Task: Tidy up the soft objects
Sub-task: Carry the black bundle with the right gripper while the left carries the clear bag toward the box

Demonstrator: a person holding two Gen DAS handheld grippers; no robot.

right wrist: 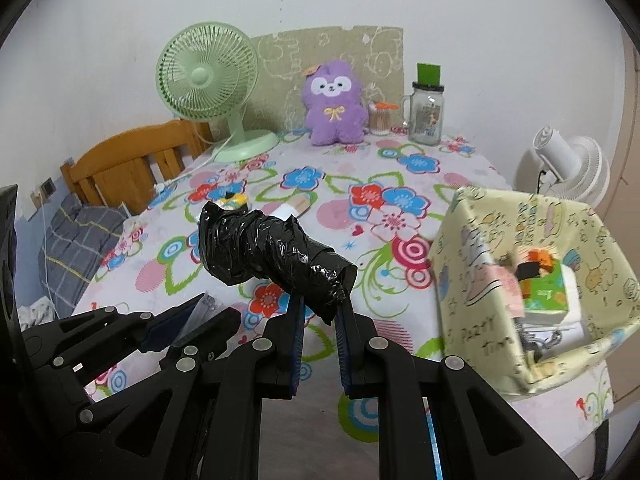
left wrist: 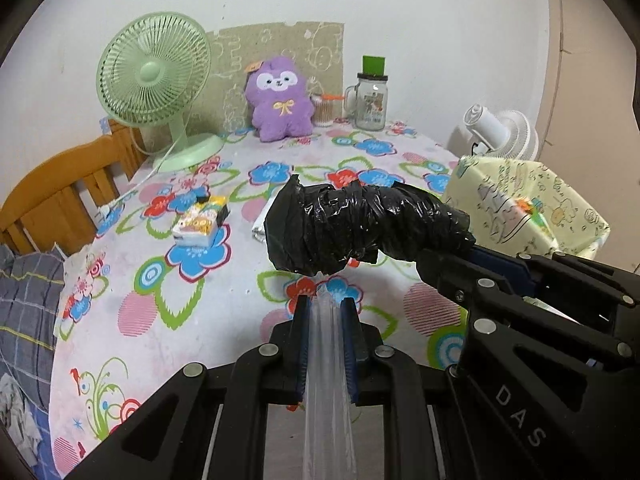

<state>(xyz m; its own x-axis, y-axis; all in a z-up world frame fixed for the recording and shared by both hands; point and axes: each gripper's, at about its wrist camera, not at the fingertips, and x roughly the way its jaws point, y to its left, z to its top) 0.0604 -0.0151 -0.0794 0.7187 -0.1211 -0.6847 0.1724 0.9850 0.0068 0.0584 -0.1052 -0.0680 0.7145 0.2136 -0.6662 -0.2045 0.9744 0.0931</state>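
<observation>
Right gripper (right wrist: pixel 320 304) clamped on one end of a black plastic-wrapped roll (right wrist: pixel 272 256) held above the floral tablecloth (right wrist: pixel 400 168), left gripper (left wrist: pixel 324 304) pinching a clear plastic strip (left wrist: pixel 326 360), yellow fabric bin (right wrist: pixel 480 280) just right, purple plush (right wrist: pixel 334 104) upright at the wall beside the green fan (right wrist: pixel 208 76).

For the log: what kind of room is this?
Probably a home dining or living corner: a flowered tablecloth on a table, a wooden chair, a green desk fan and a purple plush toy.
</observation>
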